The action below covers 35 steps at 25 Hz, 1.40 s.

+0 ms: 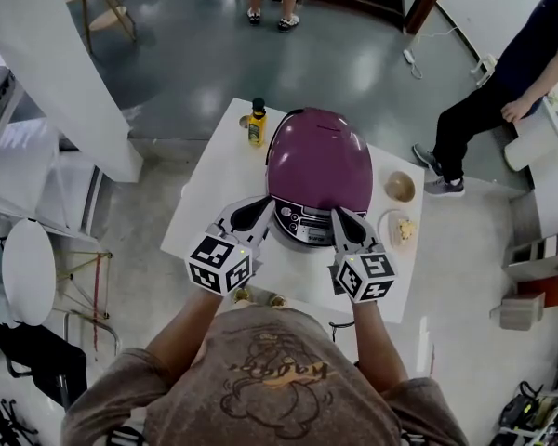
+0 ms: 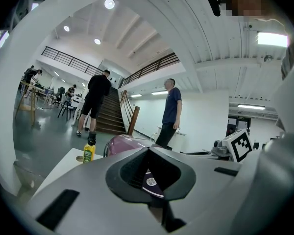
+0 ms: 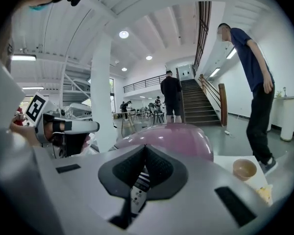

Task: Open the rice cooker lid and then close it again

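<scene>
A purple rice cooker [image 1: 319, 161] stands with its lid down in the middle of a white table [image 1: 209, 212]. Its grey control panel [image 1: 300, 223] faces me. My left gripper [image 1: 263, 203] is at the panel's left edge and my right gripper [image 1: 338, 215] at its right edge; whether either touches the cooker I cannot tell. In the left gripper view the jaws of the left gripper [image 2: 148, 150] meet at the tips, with the purple lid [image 2: 122, 142] beyond. In the right gripper view the right gripper [image 3: 146, 147] is shut too, with the lid [image 3: 171, 133] just ahead. Neither gripper holds anything.
A yellow bottle [image 1: 257, 124] stands at the table's far left corner. A small bowl [image 1: 400, 186] and a plate with food [image 1: 402, 230] sit to the right of the cooker. A person [image 1: 502, 91] stands past the table's right side, and a white pillar [image 1: 65, 72] rises at the left.
</scene>
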{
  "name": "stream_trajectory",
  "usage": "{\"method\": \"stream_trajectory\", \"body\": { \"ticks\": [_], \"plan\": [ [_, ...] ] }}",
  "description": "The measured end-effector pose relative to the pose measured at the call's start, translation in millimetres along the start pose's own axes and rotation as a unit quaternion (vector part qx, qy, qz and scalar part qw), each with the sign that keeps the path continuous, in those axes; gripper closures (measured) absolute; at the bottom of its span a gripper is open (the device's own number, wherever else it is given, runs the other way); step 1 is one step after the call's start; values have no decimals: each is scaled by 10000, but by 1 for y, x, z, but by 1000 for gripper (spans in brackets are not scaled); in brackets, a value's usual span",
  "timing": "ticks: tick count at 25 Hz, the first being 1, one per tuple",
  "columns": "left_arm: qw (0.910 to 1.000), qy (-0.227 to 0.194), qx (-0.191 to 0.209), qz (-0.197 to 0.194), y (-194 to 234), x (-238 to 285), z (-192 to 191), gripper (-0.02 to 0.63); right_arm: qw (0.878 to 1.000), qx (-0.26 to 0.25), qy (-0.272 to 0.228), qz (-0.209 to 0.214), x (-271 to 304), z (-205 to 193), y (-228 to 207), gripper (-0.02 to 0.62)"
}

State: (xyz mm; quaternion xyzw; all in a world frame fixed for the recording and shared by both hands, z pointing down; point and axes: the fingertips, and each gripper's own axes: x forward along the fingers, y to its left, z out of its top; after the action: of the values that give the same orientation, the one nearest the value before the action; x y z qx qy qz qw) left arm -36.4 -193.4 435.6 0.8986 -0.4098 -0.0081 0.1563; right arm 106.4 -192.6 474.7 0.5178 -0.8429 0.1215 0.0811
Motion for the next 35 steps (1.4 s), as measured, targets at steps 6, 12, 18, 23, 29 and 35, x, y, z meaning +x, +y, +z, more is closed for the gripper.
{"method": "stream_trajectory", "body": {
  "ticks": [6, 12, 18, 23, 29, 35],
  "plan": [
    [10000, 2, -24, -48, -1, 2, -1, 584, 9989, -217, 417, 42, 7, -7, 2, 592],
    [10000, 4, -29, -67, -1, 4, 1, 584, 9972, -315, 677, 13, 10, -10, 3, 592],
    [10000, 9, -54, -38, 2, 6, 0, 586, 9939, -416, 1024, 1, 15, -16, 5, 592],
    [10000, 12, -80, -38, 2, 9, -1, 586, 9931, -332, 1127, 68, 16, -16, 4, 591],
    [9999, 27, -97, -61, -1, 14, -3, 585, 9908, -219, 1318, 221, 18, -18, 5, 592],
    [9998, 61, -99, -129, -7, 21, -6, 586, 9876, -238, 1501, 382, 18, -18, 5, 592]
  ]
}}
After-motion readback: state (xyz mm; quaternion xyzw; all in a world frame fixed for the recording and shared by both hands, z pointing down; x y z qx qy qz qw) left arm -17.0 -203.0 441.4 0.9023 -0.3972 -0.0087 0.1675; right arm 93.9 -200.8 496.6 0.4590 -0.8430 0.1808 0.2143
